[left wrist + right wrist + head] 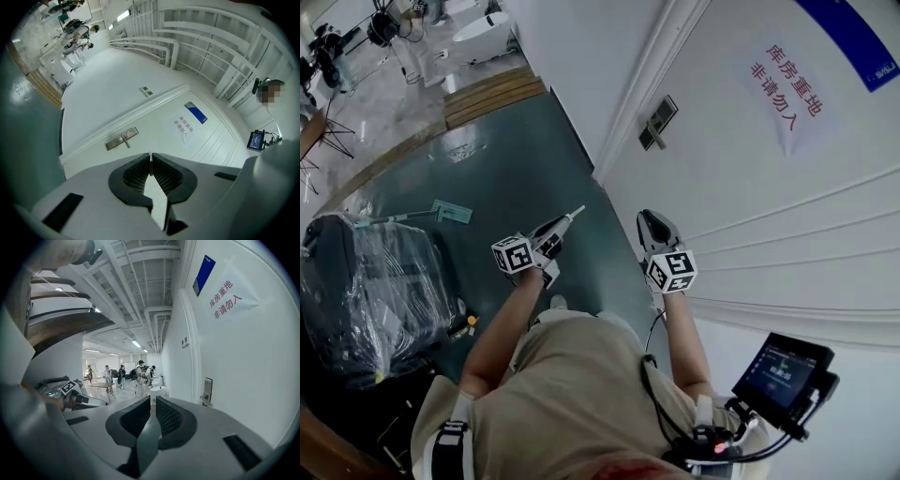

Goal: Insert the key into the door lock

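While L gripper [560,228] is clamped tight on the key [575,214], head view shows the key's shaft sticking out past the tips, well apart from the lock [658,122], which sits by the door's [769,216] left edge. L gripper view shows just a thin sliver of key betw. the pads, w/ the lock straight ahead. R gripper [649,218] has jaws together, nothing betw. them, just beside the door. Only R gripper view shows people [138,371] far down the hall.
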Motion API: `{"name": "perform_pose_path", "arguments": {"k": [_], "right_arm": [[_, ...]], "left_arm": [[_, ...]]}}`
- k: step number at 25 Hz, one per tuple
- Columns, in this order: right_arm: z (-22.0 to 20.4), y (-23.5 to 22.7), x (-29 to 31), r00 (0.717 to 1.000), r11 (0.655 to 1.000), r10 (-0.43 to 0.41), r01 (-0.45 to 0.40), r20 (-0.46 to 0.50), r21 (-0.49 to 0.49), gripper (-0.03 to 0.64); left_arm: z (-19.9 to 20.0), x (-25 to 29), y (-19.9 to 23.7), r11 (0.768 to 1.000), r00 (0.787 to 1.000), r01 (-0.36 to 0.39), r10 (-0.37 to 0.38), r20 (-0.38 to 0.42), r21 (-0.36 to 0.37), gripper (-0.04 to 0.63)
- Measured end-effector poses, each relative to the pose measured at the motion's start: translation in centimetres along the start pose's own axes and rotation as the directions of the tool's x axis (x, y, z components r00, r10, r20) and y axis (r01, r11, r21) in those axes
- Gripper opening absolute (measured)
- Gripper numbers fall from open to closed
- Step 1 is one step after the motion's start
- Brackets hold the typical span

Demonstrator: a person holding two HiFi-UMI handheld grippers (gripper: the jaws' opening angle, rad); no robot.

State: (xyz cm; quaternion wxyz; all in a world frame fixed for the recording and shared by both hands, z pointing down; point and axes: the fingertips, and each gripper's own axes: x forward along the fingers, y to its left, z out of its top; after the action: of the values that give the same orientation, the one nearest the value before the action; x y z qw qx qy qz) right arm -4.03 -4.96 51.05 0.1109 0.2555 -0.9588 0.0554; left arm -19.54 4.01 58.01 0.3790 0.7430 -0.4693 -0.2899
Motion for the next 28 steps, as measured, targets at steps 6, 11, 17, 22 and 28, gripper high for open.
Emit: {"name": "perform_pose_path", "arguments": {"k": [6,11,17,22,28], "right_arm": [[0.5,0.1,0.6,0.999,0.999,-0.034,0.034,-0.021,-0.004,0.023],[1.9,-0.3,1.4,0.999,0.998,-0.054,0.054,-0.001,-0.023,0.023],[1.8,-1.5,1.2,0.997,0.997,-0.071,0.072,0.010,-0.024,0.023],[2.9,-6.5,2.5,0.996,0.997,-0.079,0.080,0.034,-0.015,0.023],[4.5,-11.1,4.2,0.997,0.997,-0.064,0.066,0.041,-0.034,0.023]], "left_arm": [[0.9,1.5,1.1,0.999,0.999,0.023,-0.024,-0.034,-0.027,0.035],[2.4,3.3,1.3,0.998,0.997,0.059,-0.059,-0.039,-0.009,0.035],[2.4,4.0,1.5,0.998,0.997,0.061,-0.062,-0.038,-0.027,0.035],[3.6,7.9,2.0,1.000,0.999,0.024,-0.024,-0.048,-0.001,0.035],[4.0,13.6,1.9,0.999,0.998,0.023,-0.025,-0.061,-0.045,0.035]]}}
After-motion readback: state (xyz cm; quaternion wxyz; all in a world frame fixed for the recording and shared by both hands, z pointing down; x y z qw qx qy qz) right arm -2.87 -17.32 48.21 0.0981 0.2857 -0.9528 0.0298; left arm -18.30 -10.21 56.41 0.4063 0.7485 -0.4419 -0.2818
